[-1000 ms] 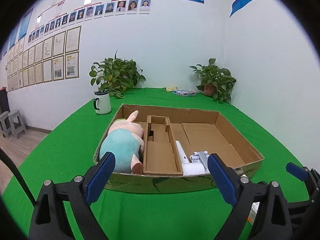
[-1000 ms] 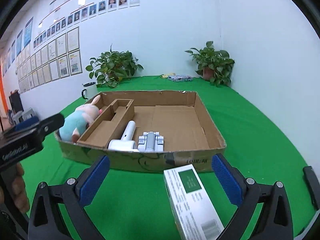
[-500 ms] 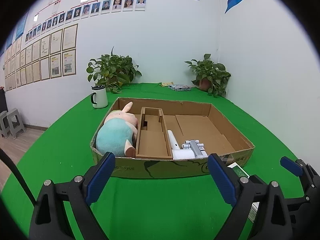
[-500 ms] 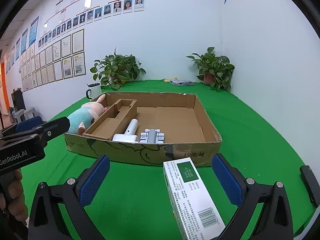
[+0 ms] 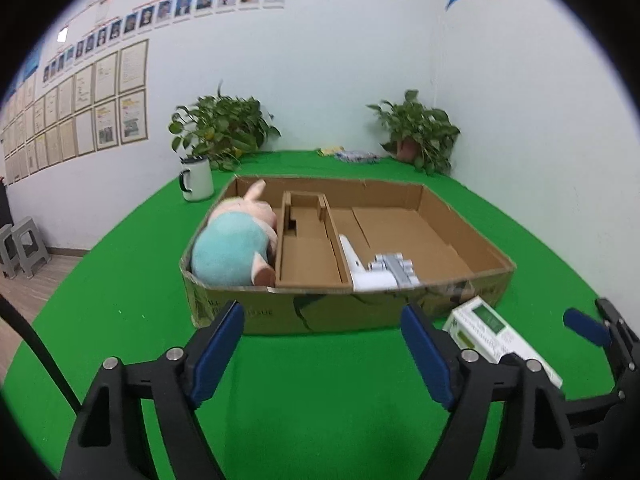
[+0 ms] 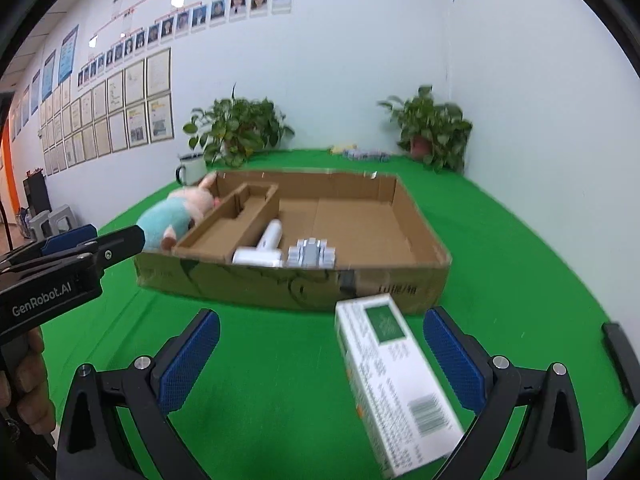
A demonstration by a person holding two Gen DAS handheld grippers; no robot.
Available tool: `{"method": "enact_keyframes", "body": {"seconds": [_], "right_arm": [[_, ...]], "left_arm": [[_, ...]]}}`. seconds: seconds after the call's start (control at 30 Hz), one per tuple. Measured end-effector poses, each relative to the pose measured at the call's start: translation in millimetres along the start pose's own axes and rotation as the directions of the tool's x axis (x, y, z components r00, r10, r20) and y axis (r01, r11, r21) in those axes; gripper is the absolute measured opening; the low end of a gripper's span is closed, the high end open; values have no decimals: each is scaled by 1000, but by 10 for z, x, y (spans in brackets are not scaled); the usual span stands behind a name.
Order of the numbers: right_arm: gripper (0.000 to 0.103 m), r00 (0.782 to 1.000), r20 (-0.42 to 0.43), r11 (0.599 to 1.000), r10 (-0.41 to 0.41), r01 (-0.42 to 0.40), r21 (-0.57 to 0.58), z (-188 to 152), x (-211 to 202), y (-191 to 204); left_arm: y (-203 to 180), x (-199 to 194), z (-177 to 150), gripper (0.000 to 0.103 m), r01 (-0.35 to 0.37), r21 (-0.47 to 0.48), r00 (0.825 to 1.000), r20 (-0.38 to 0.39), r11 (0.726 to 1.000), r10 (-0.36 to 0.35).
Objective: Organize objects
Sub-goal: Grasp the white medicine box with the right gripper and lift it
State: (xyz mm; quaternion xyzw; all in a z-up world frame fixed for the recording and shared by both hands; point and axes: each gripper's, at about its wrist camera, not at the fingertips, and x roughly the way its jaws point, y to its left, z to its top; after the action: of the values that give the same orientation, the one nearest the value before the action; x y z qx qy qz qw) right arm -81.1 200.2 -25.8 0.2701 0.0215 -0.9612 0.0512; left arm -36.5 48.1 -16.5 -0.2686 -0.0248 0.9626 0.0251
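A shallow cardboard box (image 5: 344, 312) (image 6: 280, 284) lies on the green table. In it lie a plush pig (image 5: 236, 246) (image 6: 176, 218) at the left, a cardboard insert (image 5: 308, 248), a white device (image 5: 360, 268) (image 6: 264, 246) and a grey part (image 5: 396, 266) (image 6: 312, 254). A white and green carton (image 6: 396, 384) (image 5: 496, 336) lies on the table in front of the box's right corner, between my right gripper's fingers. My right gripper (image 6: 320, 356) is open and empty. My left gripper (image 5: 324, 350) is open and empty, in front of the box.
A white mug (image 5: 196, 180) stands beyond the box at the left. Two potted plants (image 5: 220, 128) (image 5: 420, 132) stand at the back wall, with small items (image 5: 352, 156) between them. Grey stools (image 5: 20, 248) stand on the floor at the left.
Both grippers have drawn back from the box, which looks smaller and farther. The carton now lies deeper between my right gripper's fingers.
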Motion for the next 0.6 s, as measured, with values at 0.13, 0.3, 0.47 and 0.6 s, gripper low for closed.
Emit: {"method": "enact_keyframes", "body": {"seconds": [0.13,0.3,0.47,0.6], "right_arm": [[102,999,-8,999,-39,38,-26,-151,-2,-121],[102,989,-117,992,-87,96,82,-325,162,-729],[102,977,-203,994,-59,77,78,-562,297,-875],[91,963,-268,997,6,14,74,-701,465,-763]], "left_arm": [[37,83,-195,81,54,9,995,-87,998,-53],[56,196,-338,81,123,-65,977,-165,990,-132],[-17,254,-394,81,155,-75,969,-182,985,-166],[-34,253,-409,81,172,-75,964,-191,982,-184]]}}
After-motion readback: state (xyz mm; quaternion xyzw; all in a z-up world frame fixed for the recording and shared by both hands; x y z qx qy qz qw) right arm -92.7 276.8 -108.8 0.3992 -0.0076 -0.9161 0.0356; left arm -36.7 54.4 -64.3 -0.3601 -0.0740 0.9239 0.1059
